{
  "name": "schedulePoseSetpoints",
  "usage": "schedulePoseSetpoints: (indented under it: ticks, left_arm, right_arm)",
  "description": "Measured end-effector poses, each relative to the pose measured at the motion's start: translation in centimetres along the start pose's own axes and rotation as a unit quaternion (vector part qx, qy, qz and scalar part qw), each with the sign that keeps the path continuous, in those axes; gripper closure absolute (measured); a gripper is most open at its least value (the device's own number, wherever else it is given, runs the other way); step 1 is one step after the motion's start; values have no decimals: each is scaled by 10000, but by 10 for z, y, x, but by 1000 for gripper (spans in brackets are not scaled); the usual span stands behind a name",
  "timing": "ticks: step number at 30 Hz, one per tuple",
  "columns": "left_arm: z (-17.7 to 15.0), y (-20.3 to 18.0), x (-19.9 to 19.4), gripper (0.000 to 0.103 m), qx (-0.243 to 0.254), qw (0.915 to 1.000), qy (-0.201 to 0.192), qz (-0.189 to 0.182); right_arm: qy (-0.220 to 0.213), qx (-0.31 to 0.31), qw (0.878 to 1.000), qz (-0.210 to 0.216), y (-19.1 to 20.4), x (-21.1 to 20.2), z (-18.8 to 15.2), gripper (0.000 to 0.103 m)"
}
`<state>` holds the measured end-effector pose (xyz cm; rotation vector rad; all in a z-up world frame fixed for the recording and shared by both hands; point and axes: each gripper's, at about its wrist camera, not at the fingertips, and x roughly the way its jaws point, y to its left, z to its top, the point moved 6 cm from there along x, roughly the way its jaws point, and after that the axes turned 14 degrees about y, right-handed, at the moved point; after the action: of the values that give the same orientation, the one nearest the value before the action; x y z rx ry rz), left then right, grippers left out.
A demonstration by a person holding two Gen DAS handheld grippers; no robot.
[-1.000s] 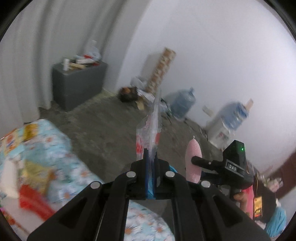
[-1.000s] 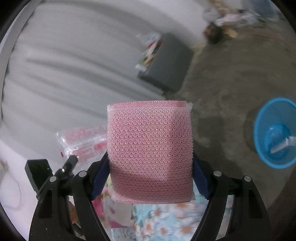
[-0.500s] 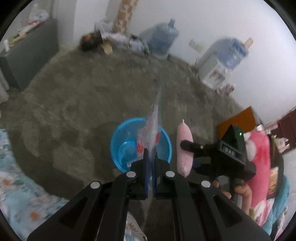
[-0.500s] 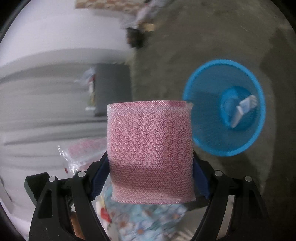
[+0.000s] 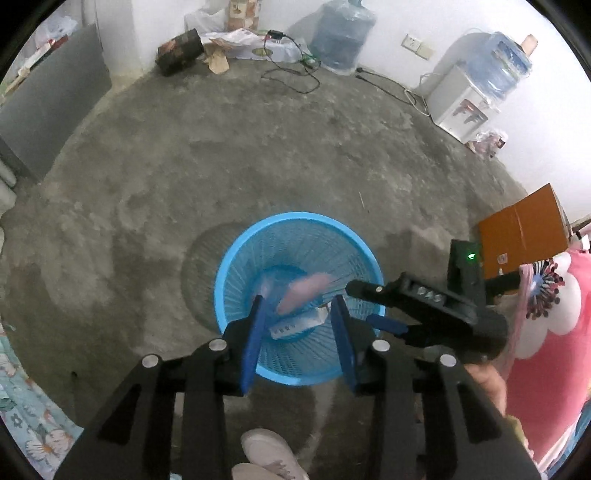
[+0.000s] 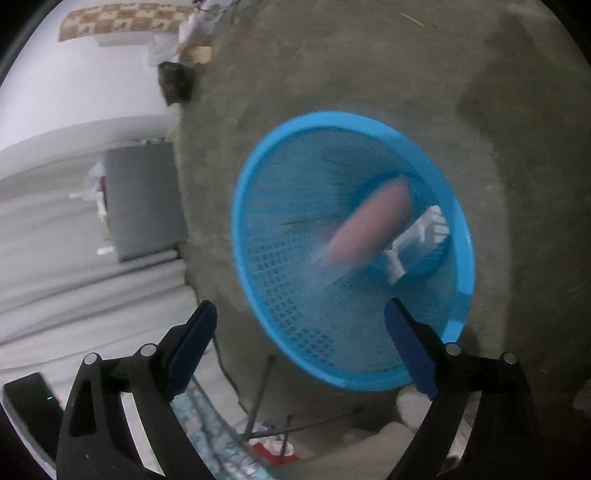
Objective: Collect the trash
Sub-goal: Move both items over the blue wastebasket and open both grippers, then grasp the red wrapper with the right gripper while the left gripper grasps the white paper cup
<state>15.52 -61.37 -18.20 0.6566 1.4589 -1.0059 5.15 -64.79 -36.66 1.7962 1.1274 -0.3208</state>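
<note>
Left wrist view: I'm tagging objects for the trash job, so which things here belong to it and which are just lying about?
Part of the job:
blue basket
pink bubble wrap, blurred, inside it
white box at its bottom
left gripper, open
right gripper, open

Lying about:
water jug
water dispenser
orange box
cables

Basket [image 5: 236, 254] on floor [image 5: 258, 147], foam sleeve [image 5: 303, 290] inside basket

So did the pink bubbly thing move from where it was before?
Yes. The pink wrap left the right gripper and dropped into the blue basket.
</note>
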Motion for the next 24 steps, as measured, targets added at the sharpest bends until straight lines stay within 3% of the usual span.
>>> schedulePoseSetpoints:
  ticks: [5,11,15,19,22,24]
  left_arm:
    - [-8,-5,-48,66,293,9985,-449,117]
    - [-53,4,-164,63,325,9912,-1282,-91]
    - [-117,29,-265,51,214,9783,-2054,165]
    - [-194,74,-346,45,-407,9601,-2723,482]
    - [-261,118,-389,43,-1070,9451,-3038,553]
    - [-305,145,-409,42,-1446,9341,-3196,667]
  right_arm:
    - [-182,-124,9998,-5,9,-9,-13,15]
    - [-814,-1308,9876,-315,84,-45,-56,15]
    - [-982,-2411,9641,-525,148,-68,-111,15]
    - [-989,-3276,9389,-363,204,-86,-168,15]
    - [-747,-3883,9182,-219,245,-83,-215,15]
    - [-352,-4190,9073,-102,266,-69,-246,15]
